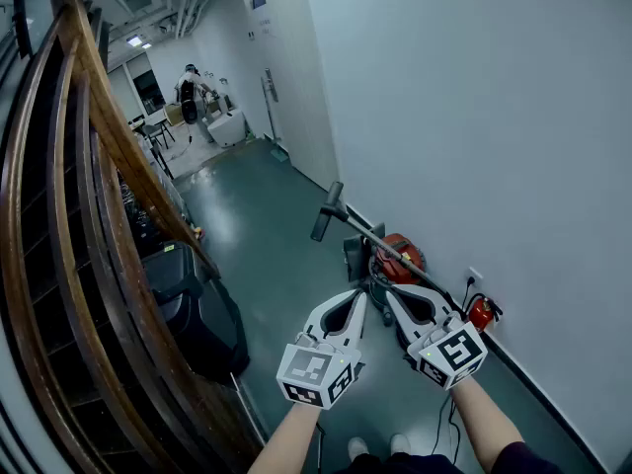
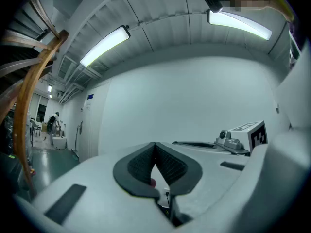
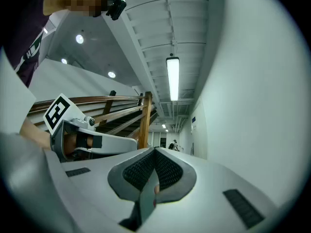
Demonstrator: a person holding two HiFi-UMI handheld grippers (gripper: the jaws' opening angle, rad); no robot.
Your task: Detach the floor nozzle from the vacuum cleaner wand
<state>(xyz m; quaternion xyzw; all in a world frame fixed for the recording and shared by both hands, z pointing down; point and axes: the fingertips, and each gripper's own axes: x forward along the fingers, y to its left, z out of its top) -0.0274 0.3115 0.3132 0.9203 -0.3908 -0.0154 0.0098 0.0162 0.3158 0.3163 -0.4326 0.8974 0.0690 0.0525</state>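
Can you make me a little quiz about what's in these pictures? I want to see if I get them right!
1. True or false: the left gripper and the right gripper both have their fingers shut, with nothing held.
2. Where is the red vacuum cleaner?
A) On the floor beside the white wall
B) Up on the stairs
C) Lifted in the air by a gripper
3. What long wooden thing runs down the left side of the head view?

Key
1. True.
2. A.
3. The stair railing.
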